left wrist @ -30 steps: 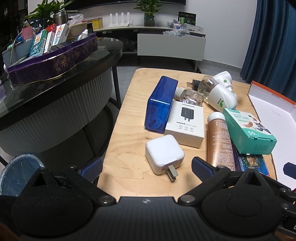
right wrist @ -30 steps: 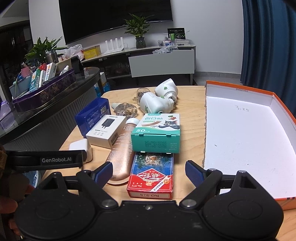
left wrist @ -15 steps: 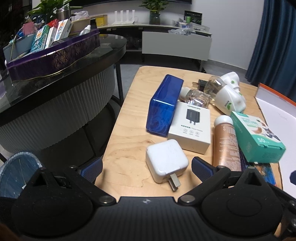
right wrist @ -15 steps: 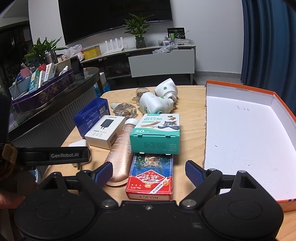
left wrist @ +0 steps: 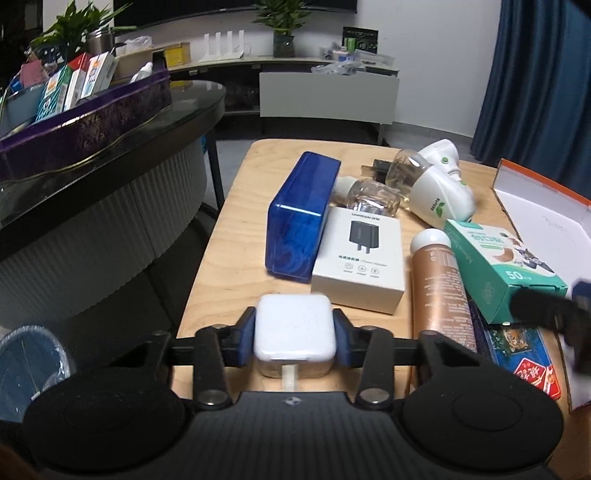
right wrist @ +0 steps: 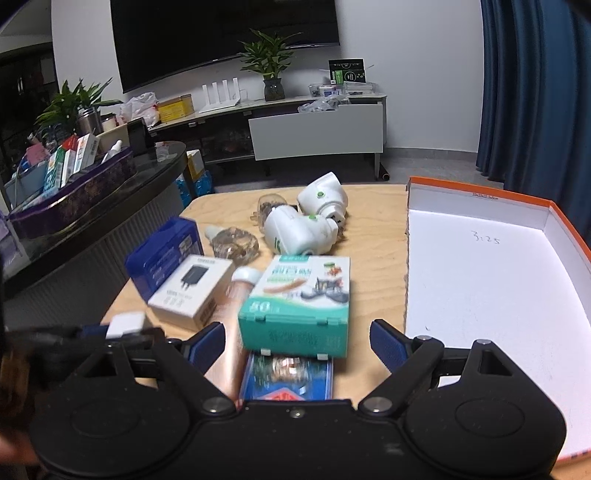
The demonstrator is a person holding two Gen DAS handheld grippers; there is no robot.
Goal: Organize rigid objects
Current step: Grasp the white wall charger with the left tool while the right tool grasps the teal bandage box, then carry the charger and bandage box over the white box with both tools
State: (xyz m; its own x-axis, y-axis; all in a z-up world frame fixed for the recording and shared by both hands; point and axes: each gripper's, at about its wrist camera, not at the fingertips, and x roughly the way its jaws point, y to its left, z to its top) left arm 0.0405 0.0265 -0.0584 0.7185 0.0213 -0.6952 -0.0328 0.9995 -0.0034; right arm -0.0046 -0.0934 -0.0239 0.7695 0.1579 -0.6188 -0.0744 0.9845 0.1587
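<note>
White charger [left wrist: 294, 326] sits between my left gripper's [left wrist: 294, 334] blue pads, jaws closing and pressing both its sides; my right gripper [right wrist: 297, 341] gapes wide, empty, above the teal box [right wrist: 295, 306].

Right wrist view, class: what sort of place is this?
Probably a home living room: a large wall-mounted television, a low media console with a potted plant, and dark blue curtains.

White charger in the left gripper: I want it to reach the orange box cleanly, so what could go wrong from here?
The left gripper is closing on the white charger, pads on its smooth rounded sides, so it might slip when lifted. The way to the orange box crosses the gold bottle and green carton, and the right gripper hovers there.
</note>
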